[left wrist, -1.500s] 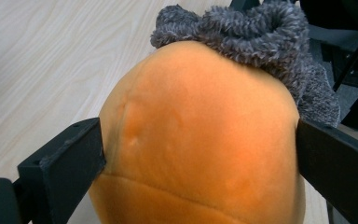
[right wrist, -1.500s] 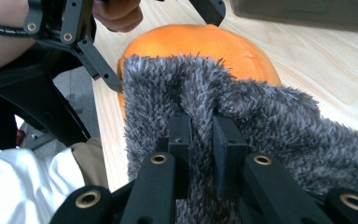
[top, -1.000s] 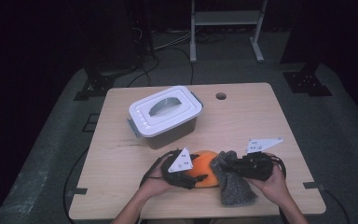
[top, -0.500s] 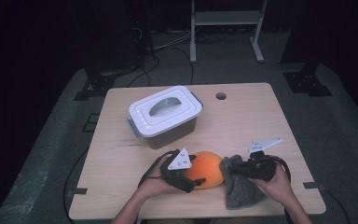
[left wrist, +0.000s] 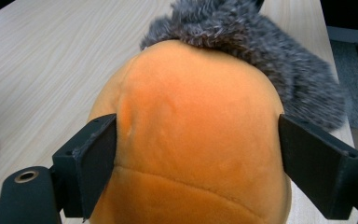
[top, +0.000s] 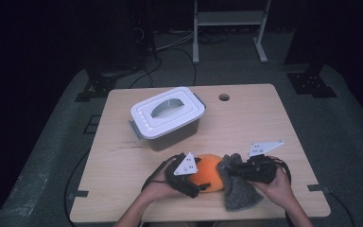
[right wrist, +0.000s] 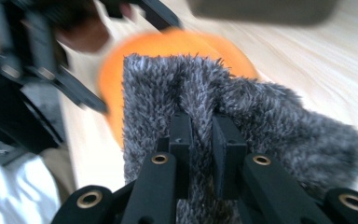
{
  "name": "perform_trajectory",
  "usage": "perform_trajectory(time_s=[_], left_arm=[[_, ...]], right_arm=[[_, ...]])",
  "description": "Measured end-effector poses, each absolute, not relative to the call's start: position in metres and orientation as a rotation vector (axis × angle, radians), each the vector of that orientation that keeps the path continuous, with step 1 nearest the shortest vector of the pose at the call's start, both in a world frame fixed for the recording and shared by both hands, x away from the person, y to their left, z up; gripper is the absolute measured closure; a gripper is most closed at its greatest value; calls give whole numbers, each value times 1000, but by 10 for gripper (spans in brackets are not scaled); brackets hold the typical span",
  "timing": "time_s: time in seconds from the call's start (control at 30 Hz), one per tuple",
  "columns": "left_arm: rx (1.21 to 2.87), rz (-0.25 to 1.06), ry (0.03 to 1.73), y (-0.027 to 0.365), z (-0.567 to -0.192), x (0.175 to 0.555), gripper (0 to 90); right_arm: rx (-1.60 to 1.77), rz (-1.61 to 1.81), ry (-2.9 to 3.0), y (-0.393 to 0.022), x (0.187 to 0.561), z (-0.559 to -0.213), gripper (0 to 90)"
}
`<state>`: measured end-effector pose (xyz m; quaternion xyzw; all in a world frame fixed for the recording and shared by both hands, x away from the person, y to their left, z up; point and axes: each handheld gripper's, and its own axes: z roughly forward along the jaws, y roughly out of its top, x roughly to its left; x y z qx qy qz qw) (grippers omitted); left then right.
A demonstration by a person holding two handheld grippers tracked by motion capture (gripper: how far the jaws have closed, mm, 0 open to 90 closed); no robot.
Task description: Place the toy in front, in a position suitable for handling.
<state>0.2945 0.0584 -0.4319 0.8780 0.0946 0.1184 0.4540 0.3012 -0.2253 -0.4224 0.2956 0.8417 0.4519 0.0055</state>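
Note:
A round orange plush toy [top: 210, 171] lies near the table's front edge. My left gripper [top: 202, 177] has it between its jaws; in the left gripper view both pads [left wrist: 95, 154] still touch the bulging toy [left wrist: 196, 116]. These jaws have just been opening. A grey furry cloth [top: 240, 193] lies against the toy's right side. My right gripper [top: 232, 170] is shut on a fold of that cloth [right wrist: 270, 121], its tips [right wrist: 200, 126] sunk in the fur. Behind the fold the toy [right wrist: 168, 44] and the left gripper [right wrist: 42, 56] appear blurred.
A white lidded plastic box [top: 168, 116] with a handle stands at the table's back left. The wooden table [top: 264, 123] has a small round hole [top: 224, 97] near its far edge. Both hands rest close to the front edge.
My right gripper has drawn the grey cloth to the right, off the orange toy, so more of the toy is bare. The left hand has stayed in place.

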Motion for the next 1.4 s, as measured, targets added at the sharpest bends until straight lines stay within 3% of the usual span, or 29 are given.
perform_trajectory(time_s=[0.3,0.63,0.8,1.03,1.4], left_arm=[[2175,314,208,52,-430,291,129],[2163,256,243,67,-414,296,52],[2204,196,273,74,-421,302,185],[2177,230,240,64,-419,297,197],[2159,227,251,65,-420,299,215]], right_arm=[[864,1526,2575,-221,296,-403,793],[916,1486,2624,-227,300,-420,792],[958,1433,2610,-237,302,-419,793],[815,1485,2562,-215,289,-392,792],[855,1395,2608,-224,293,-402,795]])
